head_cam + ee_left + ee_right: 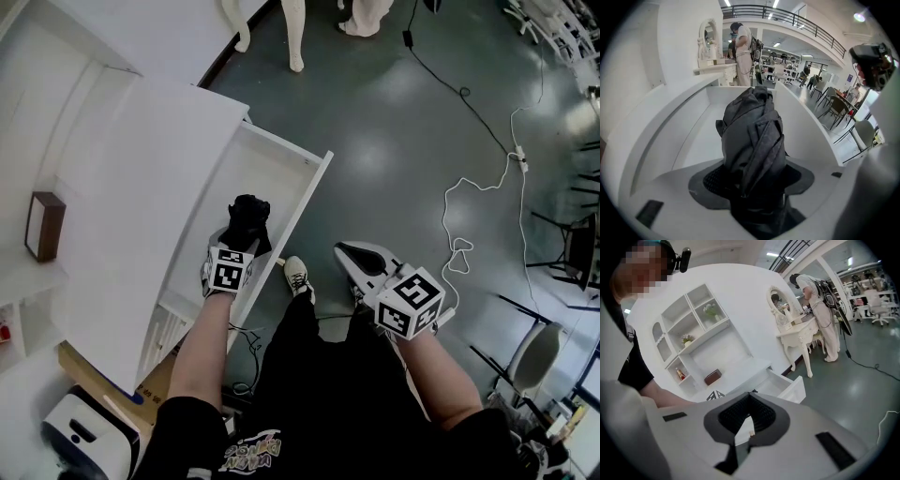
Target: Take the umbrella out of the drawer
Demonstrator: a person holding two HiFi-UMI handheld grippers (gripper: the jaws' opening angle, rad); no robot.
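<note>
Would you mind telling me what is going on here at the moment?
A person with a handheld gripper in each hand is taking a folded black umbrella out of an open white drawer. The left gripper is clamped on it over the drawer. The right gripper is shut and empty, off to the side above the floor.

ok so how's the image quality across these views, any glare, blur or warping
Head view: soft glare on the glossy floor, lines bow near the edges. Left gripper view: strong fisheye, black corners, the dark umbrella looks sharp. Right gripper view: same warping, black corners too.
</note>
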